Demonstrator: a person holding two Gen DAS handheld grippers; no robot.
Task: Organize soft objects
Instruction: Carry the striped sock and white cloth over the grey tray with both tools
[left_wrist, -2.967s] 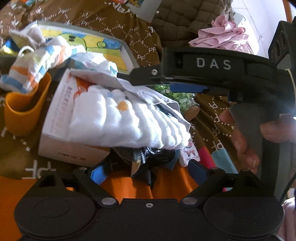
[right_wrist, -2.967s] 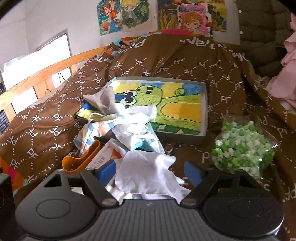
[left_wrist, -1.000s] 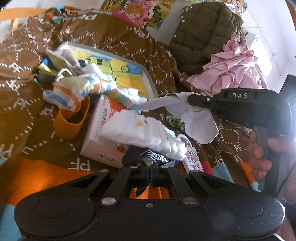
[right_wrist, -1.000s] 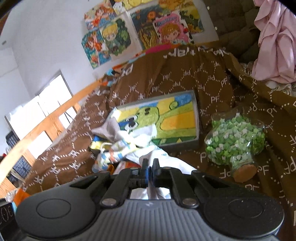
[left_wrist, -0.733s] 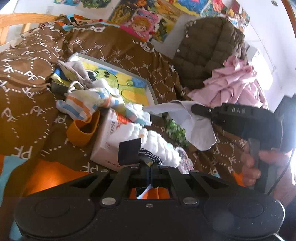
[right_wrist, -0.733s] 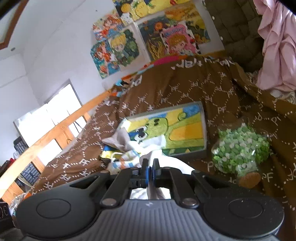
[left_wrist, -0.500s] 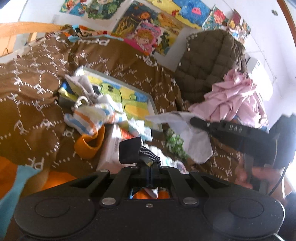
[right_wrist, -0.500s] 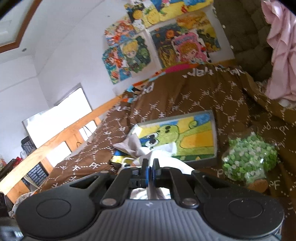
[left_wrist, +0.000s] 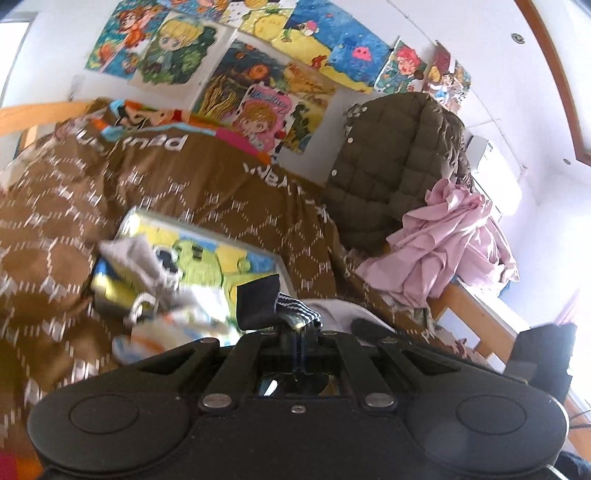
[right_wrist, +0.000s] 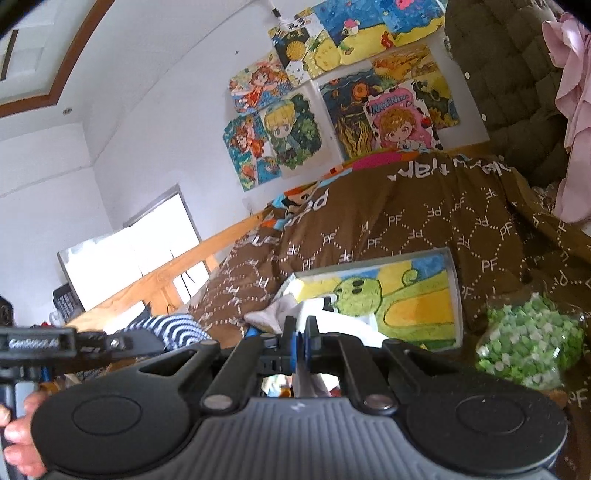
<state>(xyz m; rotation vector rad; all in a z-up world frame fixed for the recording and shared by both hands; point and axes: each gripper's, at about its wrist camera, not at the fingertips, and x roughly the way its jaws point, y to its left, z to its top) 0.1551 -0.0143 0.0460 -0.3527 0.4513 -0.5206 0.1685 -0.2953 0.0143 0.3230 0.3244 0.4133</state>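
Left gripper: we see it clamped on a dark striped sock, raised above the bed.
Right gripper: we see it pinching a white cloth before the green-cartoon picture frame.

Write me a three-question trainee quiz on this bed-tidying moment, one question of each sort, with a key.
1. True or false: the left gripper is shut on a dark striped sock.
2. Multiple choice: what is pinched in the right gripper? A) an orange cup B) a white cloth C) a pink shirt
3. Fill in: beside the cartoon painting, on the brown quilt, lies a clear jar of ____ paper stars.

Key: 1 true; 2 B; 3 green.
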